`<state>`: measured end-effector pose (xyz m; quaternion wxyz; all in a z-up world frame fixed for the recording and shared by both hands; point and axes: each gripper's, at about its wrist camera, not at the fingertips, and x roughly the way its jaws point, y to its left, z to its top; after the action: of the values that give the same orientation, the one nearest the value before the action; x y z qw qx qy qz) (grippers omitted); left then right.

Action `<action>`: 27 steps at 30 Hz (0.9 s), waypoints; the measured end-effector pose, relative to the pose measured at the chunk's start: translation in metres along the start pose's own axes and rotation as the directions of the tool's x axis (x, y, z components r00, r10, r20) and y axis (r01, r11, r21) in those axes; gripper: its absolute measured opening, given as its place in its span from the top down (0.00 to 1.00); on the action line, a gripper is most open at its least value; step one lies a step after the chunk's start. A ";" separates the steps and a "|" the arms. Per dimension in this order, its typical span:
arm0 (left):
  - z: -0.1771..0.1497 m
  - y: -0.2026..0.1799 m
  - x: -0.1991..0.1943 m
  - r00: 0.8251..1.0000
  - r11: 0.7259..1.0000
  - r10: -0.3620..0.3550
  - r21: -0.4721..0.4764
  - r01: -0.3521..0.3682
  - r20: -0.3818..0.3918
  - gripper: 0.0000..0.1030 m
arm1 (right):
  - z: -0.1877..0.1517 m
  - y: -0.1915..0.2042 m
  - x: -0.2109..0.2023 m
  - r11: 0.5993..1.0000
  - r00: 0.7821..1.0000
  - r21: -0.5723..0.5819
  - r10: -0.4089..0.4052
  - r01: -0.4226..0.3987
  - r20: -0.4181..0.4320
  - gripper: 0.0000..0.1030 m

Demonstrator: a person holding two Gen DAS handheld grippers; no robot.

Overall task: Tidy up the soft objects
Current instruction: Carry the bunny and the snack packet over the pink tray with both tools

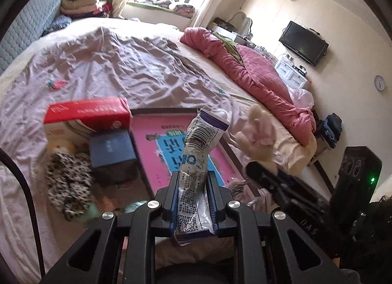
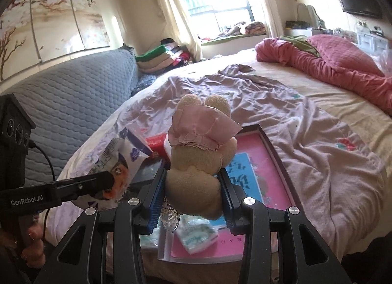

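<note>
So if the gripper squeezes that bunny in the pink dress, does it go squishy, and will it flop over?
Probably squishy: the plush bunny bulges between the pads of the right hand-held gripper clamped on it. It looks light for its size, held up by one end alone. It may flop a bit, though here it stands fairly upright, and its fuzzy fabric seems unlikely to slip.
</note>
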<state>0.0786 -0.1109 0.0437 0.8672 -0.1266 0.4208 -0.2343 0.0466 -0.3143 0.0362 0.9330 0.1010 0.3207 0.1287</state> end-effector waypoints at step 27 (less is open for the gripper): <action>-0.027 0.005 0.080 0.987 0.997 -0.028 -0.072 0.017 -0.155 0.80 | -0.056 -0.036 0.073 0.996 0.968 0.004 -0.082 0.085 -0.237 0.58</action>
<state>0.1017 -0.1480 -0.0288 0.8238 -0.1429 0.4940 -0.2384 0.0736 -0.3207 -0.0582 0.8920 0.0779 0.4344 0.0980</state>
